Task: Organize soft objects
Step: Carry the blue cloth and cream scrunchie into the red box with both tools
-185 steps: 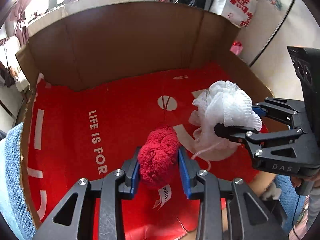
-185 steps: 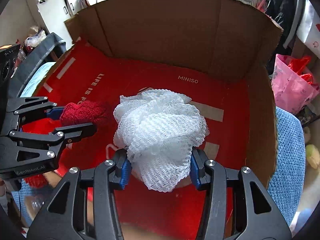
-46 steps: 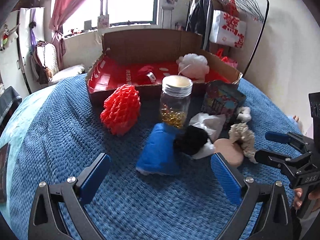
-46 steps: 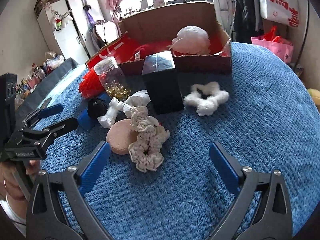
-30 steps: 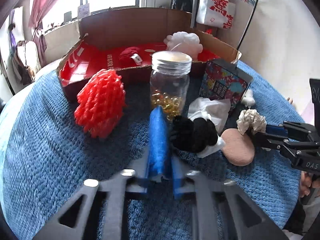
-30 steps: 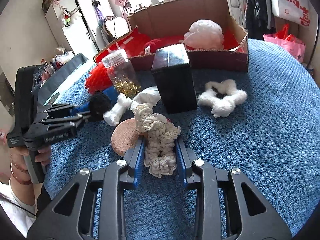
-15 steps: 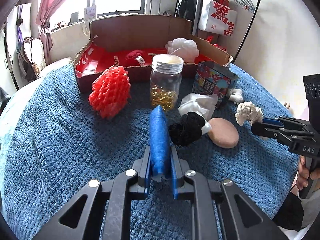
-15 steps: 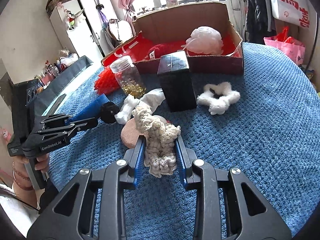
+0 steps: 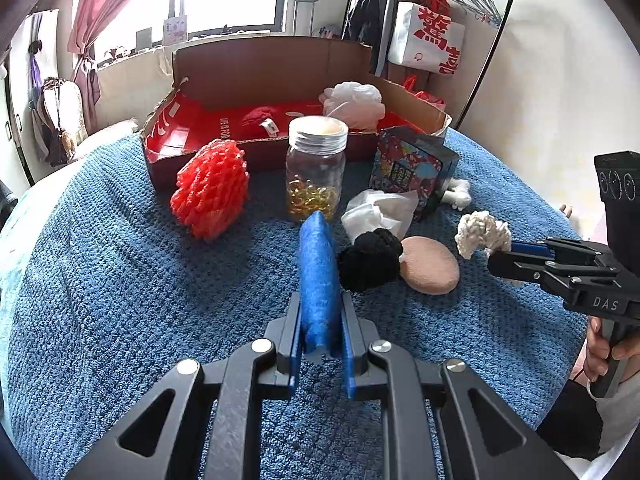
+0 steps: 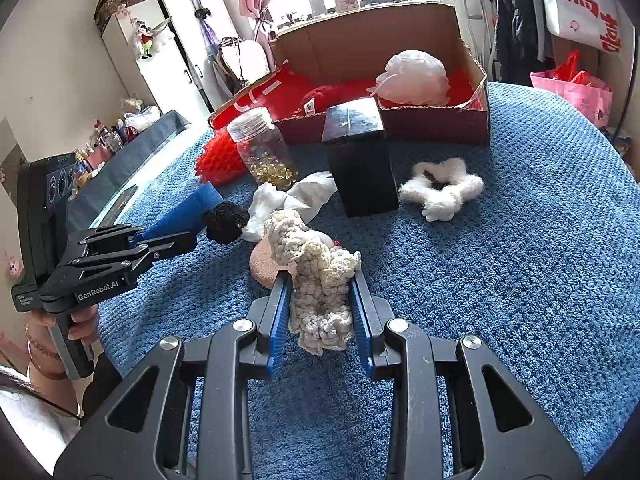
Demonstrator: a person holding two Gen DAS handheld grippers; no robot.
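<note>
My left gripper (image 9: 320, 344) is shut on a flat blue sponge (image 9: 318, 268), held on edge above the blue blanket; the same left gripper (image 10: 176, 240) shows from the side in the right wrist view. My right gripper (image 10: 320, 308) is shut on a cream crocheted scrunchie (image 10: 316, 280), lifted off the blanket; the right gripper (image 9: 500, 254) enters the left wrist view from the right. Further back stands a cardboard box (image 9: 272, 64) lined in red, with a white mesh puff (image 9: 354, 102) and a red knitted piece (image 9: 260, 118) inside.
On the blanket lie a red mesh puff (image 9: 210, 194), a glass jar (image 9: 316, 168), a patterned dark box (image 9: 412, 170), white tissue (image 9: 378, 212), a black scrunchie (image 9: 370, 260), a pink powder puff (image 9: 430, 266) and a white fluffy scrunchie (image 10: 440, 190). A person's hand holds each gripper handle.
Both grippers closed from wide open onto the blue sponge and the cream scrunchie. Over the last second the left gripper pulled back and up with the sponge; the scrunchie rose slightly off the blanket.
</note>
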